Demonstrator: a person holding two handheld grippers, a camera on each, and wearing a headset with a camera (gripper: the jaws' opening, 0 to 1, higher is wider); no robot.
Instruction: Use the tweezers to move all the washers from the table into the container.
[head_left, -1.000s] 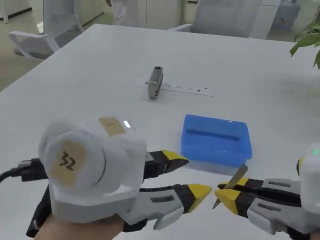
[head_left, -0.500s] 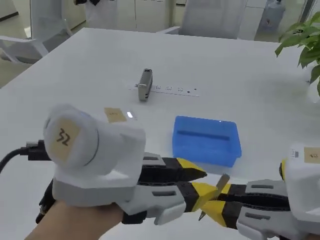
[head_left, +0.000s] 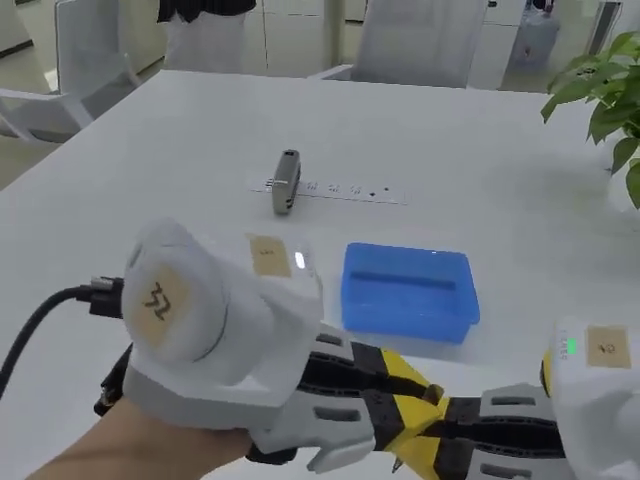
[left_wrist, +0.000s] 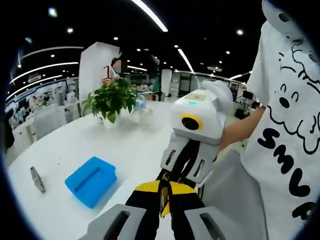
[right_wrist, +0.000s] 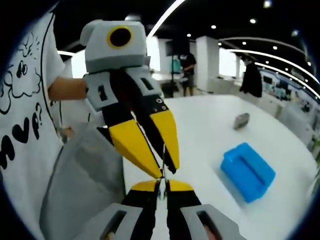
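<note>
Blue is seen on the container (head_left: 408, 290), plain white on the counter (head_left: 480, 150). The left hand-held gripper (left_wrist: 164, 192) and right hand-held gripper (right_wrist: 162, 187) are done in white-grey, black jaws tipped yellow. Far right, a green plant (head_left: 600, 90).

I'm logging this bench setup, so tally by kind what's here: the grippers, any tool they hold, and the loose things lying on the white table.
grippers: 2, the left gripper and the right gripper
tweezers: 1, pinched where the gripper tips meet
blue container: 1
grey metal piece: 1
total: 5
</note>
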